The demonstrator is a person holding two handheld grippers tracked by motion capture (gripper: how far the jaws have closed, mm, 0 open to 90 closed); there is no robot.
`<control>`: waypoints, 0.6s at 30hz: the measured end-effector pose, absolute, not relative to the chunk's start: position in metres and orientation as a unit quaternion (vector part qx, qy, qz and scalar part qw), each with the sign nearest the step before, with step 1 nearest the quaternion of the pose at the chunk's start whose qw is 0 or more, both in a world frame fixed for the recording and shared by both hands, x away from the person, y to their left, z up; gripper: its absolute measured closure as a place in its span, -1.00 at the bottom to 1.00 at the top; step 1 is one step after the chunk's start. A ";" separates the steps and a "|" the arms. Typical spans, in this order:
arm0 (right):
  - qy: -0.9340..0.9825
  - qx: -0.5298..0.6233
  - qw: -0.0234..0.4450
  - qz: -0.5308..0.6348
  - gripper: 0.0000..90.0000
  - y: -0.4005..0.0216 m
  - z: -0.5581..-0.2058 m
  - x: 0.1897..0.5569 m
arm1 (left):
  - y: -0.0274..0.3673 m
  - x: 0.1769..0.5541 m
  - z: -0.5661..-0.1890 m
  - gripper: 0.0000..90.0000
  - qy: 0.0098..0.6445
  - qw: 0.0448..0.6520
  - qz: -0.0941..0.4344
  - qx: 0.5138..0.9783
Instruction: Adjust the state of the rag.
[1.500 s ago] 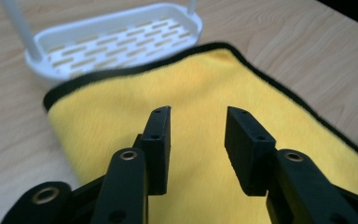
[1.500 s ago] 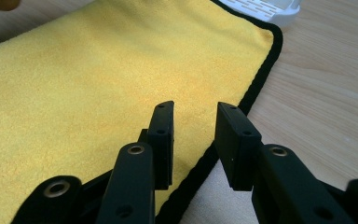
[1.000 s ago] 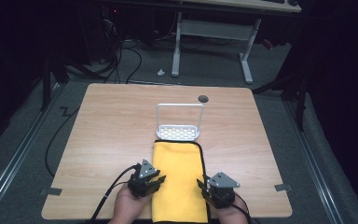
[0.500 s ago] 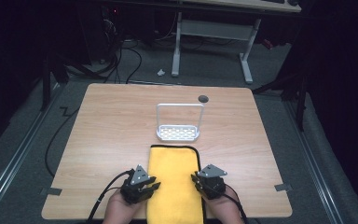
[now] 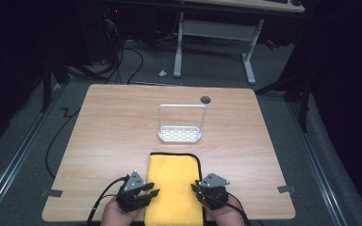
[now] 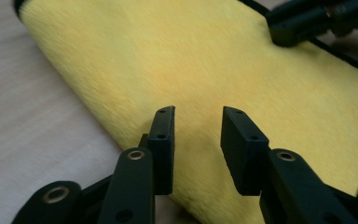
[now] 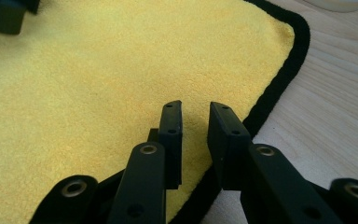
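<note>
A folded yellow cloth with black trim lies at the table's front middle and runs off the near edge. My left gripper is at its left folded edge. In the left gripper view the jaws hover over the cloth with a gap and pinch nothing. My right gripper is at the cloth's right trimmed edge. Its jaws are also apart above the cloth. Both pairs of jaws have just been opening, with only cloth surface showing between them.
A white wire rack with a tall handle stands just beyond the cloth, near the middle of the wooden table. A round cable hole sits near the far edge. Cables trail off the front left.
The cloth has slid toward the near edge and slightly left, widening the gap to the rack. Both hands have drawn back toward the front edge with it.
</note>
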State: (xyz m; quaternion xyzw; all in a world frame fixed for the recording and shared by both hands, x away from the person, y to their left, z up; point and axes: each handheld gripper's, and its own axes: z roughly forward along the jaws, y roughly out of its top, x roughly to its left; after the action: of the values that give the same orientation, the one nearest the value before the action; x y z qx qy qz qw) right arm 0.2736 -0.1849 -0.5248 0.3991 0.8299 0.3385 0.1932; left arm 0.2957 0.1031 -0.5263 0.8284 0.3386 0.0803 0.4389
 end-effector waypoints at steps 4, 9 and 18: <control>0.829 0.395 0.197 0.342 0.69 -0.185 -0.526 0.273 | 0.105 0.321 -0.524 0.26 0.371 0.445 0.117 0.807; 0.829 0.393 0.200 0.343 0.69 -0.186 -0.526 0.272 | 0.098 0.357 -0.523 0.02 0.425 0.439 0.099 0.785; 0.830 0.390 0.203 0.343 0.69 -0.185 -0.527 0.272 | 0.089 0.381 -0.531 0.27 0.470 0.410 0.103 0.775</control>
State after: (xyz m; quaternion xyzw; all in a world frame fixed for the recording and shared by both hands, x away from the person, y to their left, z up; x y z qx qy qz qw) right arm 0.2720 -0.1854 -0.5268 0.3897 0.8302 0.3429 0.2031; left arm 0.3811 0.0890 -0.5309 0.7748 0.4701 0.1032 0.4099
